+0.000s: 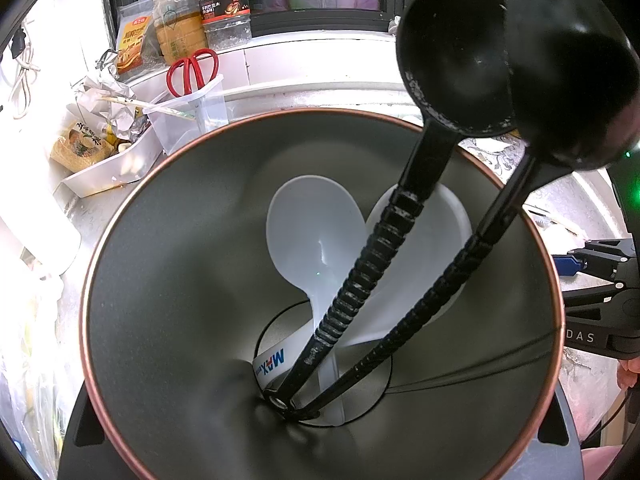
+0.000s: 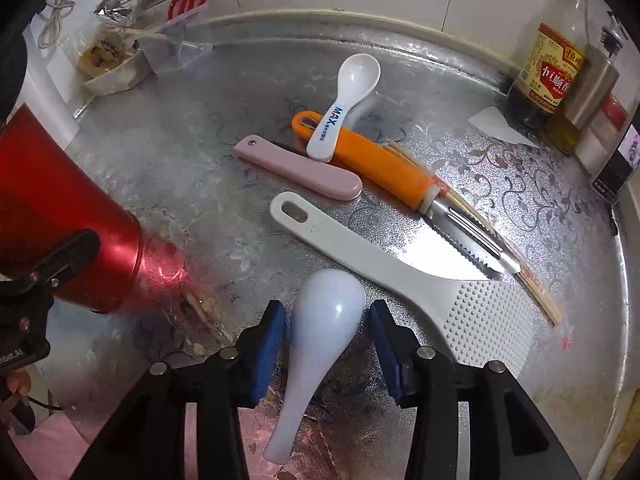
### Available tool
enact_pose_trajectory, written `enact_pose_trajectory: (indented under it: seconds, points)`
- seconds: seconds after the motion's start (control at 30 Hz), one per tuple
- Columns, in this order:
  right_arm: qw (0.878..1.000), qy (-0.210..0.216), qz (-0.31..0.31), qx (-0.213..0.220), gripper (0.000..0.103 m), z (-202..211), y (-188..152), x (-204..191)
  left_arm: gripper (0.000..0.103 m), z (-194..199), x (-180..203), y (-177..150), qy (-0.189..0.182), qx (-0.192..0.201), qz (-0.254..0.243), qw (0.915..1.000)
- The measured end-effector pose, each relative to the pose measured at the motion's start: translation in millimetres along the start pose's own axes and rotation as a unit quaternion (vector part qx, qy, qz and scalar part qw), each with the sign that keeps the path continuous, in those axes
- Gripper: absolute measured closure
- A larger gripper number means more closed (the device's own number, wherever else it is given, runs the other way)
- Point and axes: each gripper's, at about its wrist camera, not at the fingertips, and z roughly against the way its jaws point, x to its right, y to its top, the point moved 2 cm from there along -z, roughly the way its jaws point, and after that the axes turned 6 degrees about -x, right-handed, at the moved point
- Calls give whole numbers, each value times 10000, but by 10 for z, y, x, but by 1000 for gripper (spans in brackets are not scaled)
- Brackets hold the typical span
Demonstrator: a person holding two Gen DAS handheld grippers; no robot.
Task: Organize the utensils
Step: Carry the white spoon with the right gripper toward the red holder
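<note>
Blue rubber pads (image 2: 269, 344) of the right gripper (image 2: 326, 332) stand just beside a pale glossy spoon (image 2: 320, 344) lying on the counter (image 2: 200, 152); the jaws look apart, flanking its bowl without clearly pressing, probably lined up to lift it. Beyond it lie a dimpled white rice paddle (image 2: 400, 280), a pink folded knife (image 2: 300, 168), an orange-handled peeler (image 2: 384, 168) and a small white spoon (image 2: 344, 104), still unsorted. The left gripper, its fingers hidden, seems clamped on the red can (image 2: 68, 216), tilting its mouth toward the work. Inside the can (image 1: 160, 280) stand two ribbed black ladles (image 1: 452, 60) and white spoons (image 1: 312, 232), handles down.
</note>
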Motion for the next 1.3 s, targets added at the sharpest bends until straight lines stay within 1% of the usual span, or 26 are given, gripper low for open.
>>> enact_pose_trajectory:
  seconds: [0.03,0.07,0.2,0.33,0.4,0.53,0.67,0.8,1.0,1.3]
  points:
    - [10000,-6,3,2,57,-10,11,-9,13,0,0,0,1,1,-1,10000]
    - [10000,-4,14,11,64,-8,11,-13,13,1,-1,-2,2,1,-2,10000]
    - [9999,122,-20,64,64,21,-21,24,13,-1,0,0,-2,0,3,10000]
    - [9989,361,-283,130,65,68,-41,137,13,-1,0,1,0,0,0,10000]
    - [9985,356,-336,246,65,135,-45,175,13,0,0,-2,0,-1,-1,10000]
    - [9968,296,-376,636,65,377,-36,249,13,1,-3,-4,10,3,-14,10000]
    - [9946,276,-369,930,66,574,-49,288,13,0,1,-5,9,1,-12,10000]
    - [9927,280,-323,1126,66,733,-87,257,13,-2,2,-2,11,1,-12,10000]
    - [9915,256,-199,1261,66,863,-96,179,13,0,1,-5,9,0,-9,10000]
    - [9905,278,-121,1341,67,903,-111,119,13,-3,3,0,11,1,-12,10000]
